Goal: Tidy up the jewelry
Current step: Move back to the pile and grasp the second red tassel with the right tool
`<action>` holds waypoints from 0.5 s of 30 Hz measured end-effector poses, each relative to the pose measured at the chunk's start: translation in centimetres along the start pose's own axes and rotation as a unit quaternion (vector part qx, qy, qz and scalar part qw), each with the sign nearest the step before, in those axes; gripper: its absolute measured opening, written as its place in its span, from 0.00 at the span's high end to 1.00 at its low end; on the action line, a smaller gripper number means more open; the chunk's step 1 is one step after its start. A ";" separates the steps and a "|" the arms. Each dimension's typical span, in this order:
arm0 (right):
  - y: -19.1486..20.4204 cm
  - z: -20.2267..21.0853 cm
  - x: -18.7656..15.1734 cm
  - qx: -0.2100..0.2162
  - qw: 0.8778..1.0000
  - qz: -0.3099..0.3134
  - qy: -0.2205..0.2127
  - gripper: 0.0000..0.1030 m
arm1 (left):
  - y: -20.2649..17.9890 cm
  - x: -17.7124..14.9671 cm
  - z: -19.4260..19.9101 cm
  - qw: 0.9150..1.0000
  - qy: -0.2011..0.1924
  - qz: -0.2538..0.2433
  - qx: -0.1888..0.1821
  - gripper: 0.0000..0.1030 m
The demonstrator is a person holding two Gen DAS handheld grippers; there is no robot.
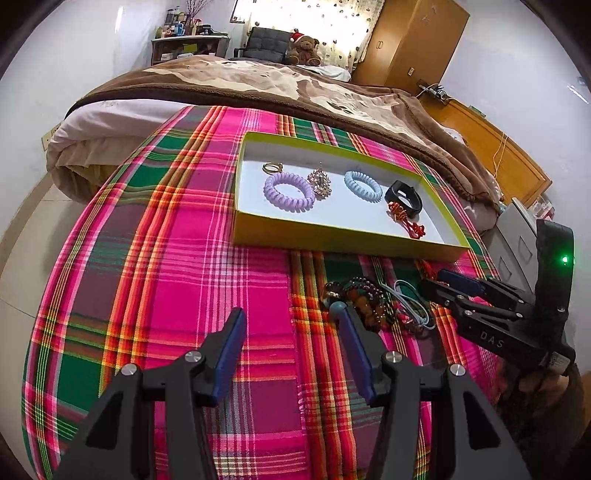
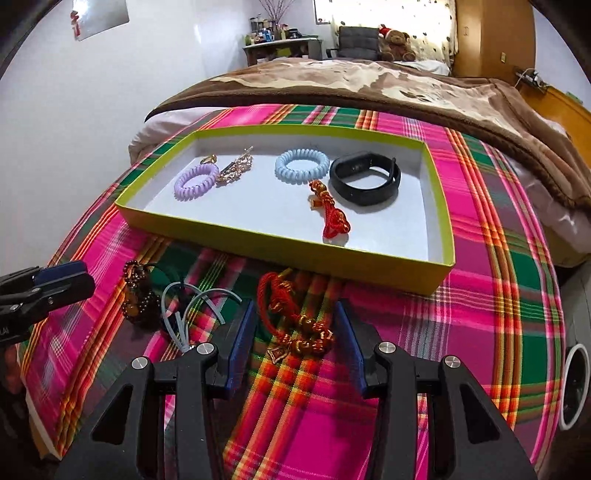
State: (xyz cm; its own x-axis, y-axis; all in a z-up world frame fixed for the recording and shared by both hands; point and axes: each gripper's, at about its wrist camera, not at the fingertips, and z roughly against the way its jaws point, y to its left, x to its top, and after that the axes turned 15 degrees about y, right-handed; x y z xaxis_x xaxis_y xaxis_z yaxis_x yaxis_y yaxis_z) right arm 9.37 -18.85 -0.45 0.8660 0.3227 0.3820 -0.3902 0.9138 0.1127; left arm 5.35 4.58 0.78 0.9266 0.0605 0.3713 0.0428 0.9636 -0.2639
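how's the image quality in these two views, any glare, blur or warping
Left wrist view: strong fisheye bend, dark corners, the curtained window blown out; the tray sharp. Right wrist view: same bowing of the plaid cloth, window overexposed, red knot cord between the fingers sharp, edges smeared.

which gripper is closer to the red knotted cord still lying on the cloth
Right. The right gripper stands open with the red knotted cord between its fingers; the left gripper is off to the side, beyond the bead bracelet.

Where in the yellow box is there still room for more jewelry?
The tray floor is bare along its near wall, in front of the purple coil, and in the right corner beside the red knot. It's crowded around the black band.
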 end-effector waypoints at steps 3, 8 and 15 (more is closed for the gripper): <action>0.0 0.0 0.0 -0.006 1.000 -0.001 0.000 0.56 | -0.2 0.1 -0.1 1.000 0.001 -0.002 0.001 0.47; 0.0 0.1 -0.2 -0.032 0.999 -0.008 -0.002 0.69 | -0.5 0.0 -0.3 1.000 0.005 -0.003 0.004 0.47; -0.5 0.5 -0.5 -0.042 0.999 -0.020 -0.005 0.86 | -0.9 -0.1 -0.6 1.000 0.009 -0.009 0.005 0.47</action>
State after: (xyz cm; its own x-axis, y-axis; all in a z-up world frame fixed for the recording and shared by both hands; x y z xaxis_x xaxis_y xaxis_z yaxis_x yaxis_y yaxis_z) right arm 8.95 -19.61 -0.28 0.8767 0.2843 0.3882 -0.3279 0.9434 0.0496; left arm 5.46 3.52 0.48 0.9321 0.0384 0.3601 0.0562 0.9669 -0.2487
